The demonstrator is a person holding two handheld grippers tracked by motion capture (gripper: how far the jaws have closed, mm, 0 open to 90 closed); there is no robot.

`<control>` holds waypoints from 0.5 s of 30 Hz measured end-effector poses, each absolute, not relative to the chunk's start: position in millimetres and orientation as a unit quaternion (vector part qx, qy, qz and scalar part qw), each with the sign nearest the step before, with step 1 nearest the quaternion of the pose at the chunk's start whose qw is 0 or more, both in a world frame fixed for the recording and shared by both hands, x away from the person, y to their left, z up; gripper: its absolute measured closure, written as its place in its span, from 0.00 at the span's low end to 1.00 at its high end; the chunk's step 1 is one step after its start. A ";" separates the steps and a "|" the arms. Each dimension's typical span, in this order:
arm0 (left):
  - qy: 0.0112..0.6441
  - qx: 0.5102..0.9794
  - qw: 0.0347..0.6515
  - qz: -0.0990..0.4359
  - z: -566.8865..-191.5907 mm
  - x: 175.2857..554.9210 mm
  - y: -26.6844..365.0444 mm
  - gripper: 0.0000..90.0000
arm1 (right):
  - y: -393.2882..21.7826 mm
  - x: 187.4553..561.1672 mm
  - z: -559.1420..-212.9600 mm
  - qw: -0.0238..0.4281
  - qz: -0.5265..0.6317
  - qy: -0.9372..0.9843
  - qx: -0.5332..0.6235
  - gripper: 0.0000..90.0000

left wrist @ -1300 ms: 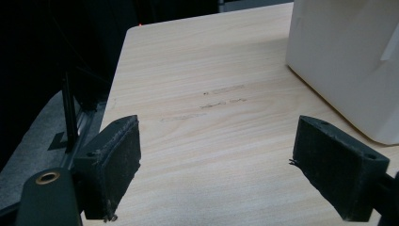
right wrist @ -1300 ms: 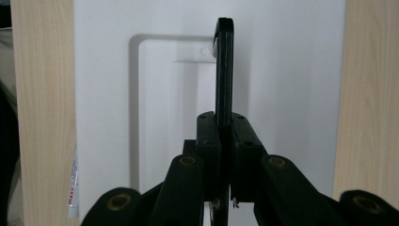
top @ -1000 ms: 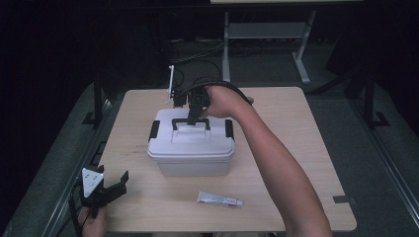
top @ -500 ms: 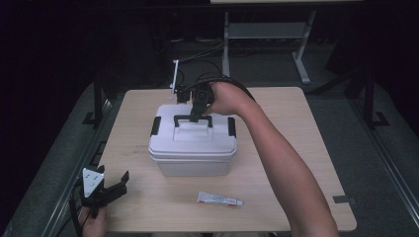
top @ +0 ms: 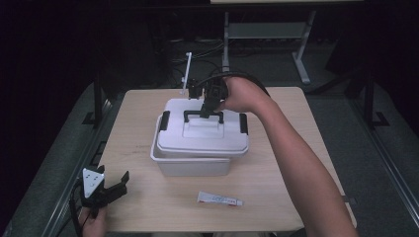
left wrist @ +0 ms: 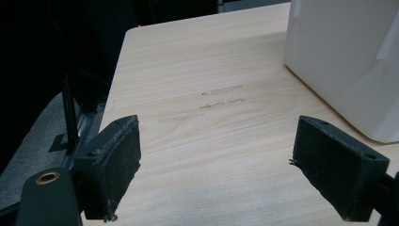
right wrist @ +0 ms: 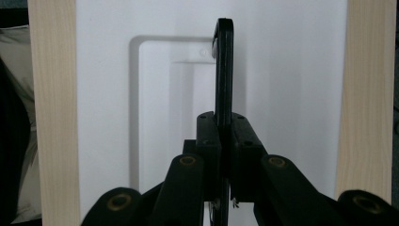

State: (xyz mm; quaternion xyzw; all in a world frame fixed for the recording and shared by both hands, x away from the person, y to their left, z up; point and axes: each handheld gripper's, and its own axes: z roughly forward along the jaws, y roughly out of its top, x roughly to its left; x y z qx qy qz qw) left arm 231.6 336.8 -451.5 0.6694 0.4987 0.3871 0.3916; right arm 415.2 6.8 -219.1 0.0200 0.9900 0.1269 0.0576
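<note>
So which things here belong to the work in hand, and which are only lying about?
In use:
- right gripper, shut on the black handle
- white lid, lifted askew
- white box

Lying about:
- small tube on the table
- left gripper, open, idle

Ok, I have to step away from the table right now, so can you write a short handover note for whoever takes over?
Right gripper: shut on the black handle of the white lid, far side of the box.
Left gripper: open, holding nothing, at the near left corner of the table.
White box: mid-table. The lid sits lifted and askew over its rim, no longer seated.
Small tube: lying flat on the table in front of the box, untouched.
Done: handle gripped, lid freed.
Left: probably lift the lid clear and set it down; the tube may go in next.
</note>
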 end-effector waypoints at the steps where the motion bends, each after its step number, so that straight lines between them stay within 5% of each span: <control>1: 0.499 0.669 0.392 0.387 -451.5 231.6 336.8 0.17 | 4.8 414.6 -218.0 0.058 0.126 0.990 0.022 0.93; 15: 0.498 0.668 0.395 0.388 -450.8 230.8 335.8 0.17 | -26.2 405.4 -209.4 0.064 0.133 0.988 0.033 0.93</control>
